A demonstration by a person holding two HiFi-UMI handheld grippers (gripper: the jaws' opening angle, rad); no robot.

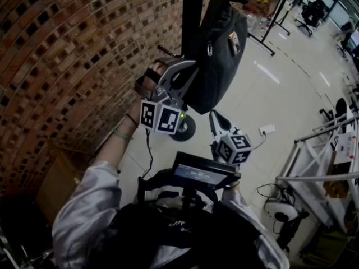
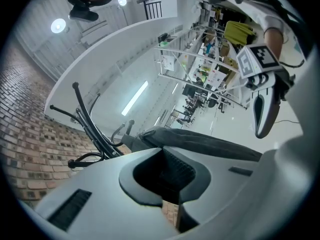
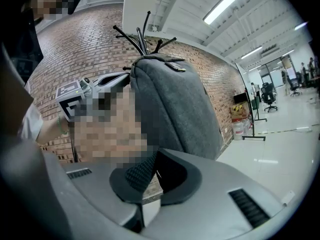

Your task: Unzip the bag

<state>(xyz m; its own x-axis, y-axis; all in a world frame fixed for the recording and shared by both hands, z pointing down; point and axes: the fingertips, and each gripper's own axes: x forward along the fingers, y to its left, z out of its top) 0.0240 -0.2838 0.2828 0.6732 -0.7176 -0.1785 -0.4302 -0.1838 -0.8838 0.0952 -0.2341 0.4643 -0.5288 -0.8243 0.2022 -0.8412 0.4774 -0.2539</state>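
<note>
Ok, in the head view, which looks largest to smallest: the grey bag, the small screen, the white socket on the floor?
1. the bag
2. the screen, helped by nearness to the camera
3. the socket, far off, so true size is unsure

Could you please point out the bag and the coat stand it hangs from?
bag (image 3: 175, 104): right gripper view, middle of its grey side.
coat stand (image 1: 192, 15): head view, on its black upright pole.

The zip on the bag (image 1: 219, 55) is too small to trace, and the stand (image 1: 192, 15) is cut off at the top.
</note>
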